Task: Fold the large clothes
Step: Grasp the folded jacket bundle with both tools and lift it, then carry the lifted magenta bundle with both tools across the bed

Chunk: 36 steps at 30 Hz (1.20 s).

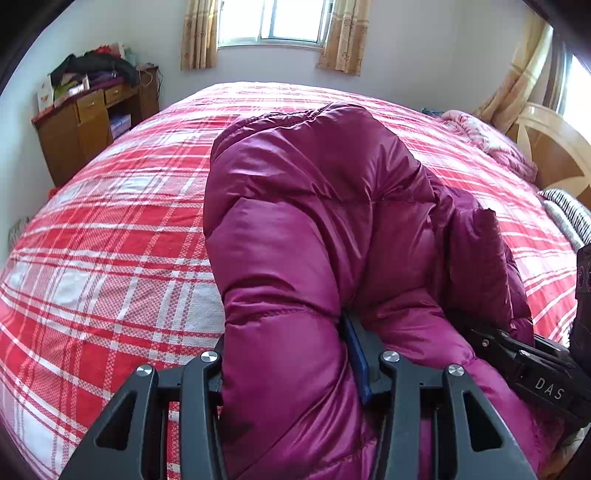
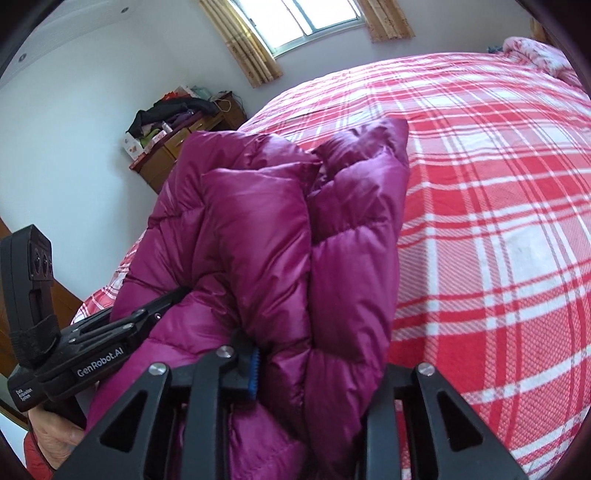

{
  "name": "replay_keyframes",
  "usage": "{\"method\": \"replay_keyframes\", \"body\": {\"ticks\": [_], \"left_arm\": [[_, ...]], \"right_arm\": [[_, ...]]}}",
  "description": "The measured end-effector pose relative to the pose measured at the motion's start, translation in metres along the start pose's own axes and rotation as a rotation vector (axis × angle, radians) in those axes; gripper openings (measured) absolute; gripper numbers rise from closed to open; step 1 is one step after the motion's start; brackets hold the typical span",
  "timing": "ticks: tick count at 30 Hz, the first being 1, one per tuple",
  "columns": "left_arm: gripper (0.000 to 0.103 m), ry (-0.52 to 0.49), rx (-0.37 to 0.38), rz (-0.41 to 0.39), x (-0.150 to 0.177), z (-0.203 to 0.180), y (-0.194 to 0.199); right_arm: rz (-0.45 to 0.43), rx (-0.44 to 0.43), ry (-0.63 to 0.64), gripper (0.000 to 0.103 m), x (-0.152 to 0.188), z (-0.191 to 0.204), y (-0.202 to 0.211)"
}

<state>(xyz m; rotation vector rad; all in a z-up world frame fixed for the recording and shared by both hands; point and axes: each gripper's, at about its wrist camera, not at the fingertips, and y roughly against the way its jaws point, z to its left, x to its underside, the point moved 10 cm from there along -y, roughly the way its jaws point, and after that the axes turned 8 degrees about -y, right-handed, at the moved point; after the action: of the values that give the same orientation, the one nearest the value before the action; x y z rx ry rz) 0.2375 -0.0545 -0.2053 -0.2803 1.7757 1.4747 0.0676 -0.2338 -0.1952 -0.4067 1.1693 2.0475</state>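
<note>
Both claws have a bite on the magenta down jacket point(image 1: 314, 221), which fills the middle of each view, bunched and doubled over itself above the red plaid bed point(image 1: 110, 240). In the left wrist view the left claw point(image 1: 291, 354) at the bottom centre is closed around a thick roll of padded fabric, the blue pad of one finger just showing against the cloth; the right claw pokes in from the lower right edge. In the right wrist view the right claw point(image 2: 314, 354) at bottom centre is likewise clamped on a fat fold, and the left claw point(image 2: 162, 299) comes in from the lower left, its tips buried in the jacket. It looks to me like the middle of a fold: the near end is gathered up and being carried over the rest. The next move, I'd guess, calls for carrying both grips forward together, laying the held edge flat on the lower layer, then letting go evenly so the puffy fabric doesn't spring back. A wooden desk point(image 1: 92, 122) sits upper left, under the window point(image 1: 273, 22).
</note>
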Motion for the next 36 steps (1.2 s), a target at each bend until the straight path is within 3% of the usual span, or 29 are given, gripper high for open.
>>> {"method": "replay_keyframes", "body": {"ticks": [16,25,36], "left_arm": [[0.049,-0.016,-0.074,-0.01,0.001,-0.003,-0.008],[0.045,0.013,-0.071,-0.017,0.003,-0.009,0.012],[0.044,-0.018,-0.08,-0.043,0.0,-0.015,0.037]], "right_arm": [[-0.056,0.015,0.046,0.035,0.008,-0.006,-0.013],[-0.053,0.056,0.097,0.028,0.016,0.007,0.006],[-0.064,0.033,0.046,0.028,0.019,0.008,0.028]]}}
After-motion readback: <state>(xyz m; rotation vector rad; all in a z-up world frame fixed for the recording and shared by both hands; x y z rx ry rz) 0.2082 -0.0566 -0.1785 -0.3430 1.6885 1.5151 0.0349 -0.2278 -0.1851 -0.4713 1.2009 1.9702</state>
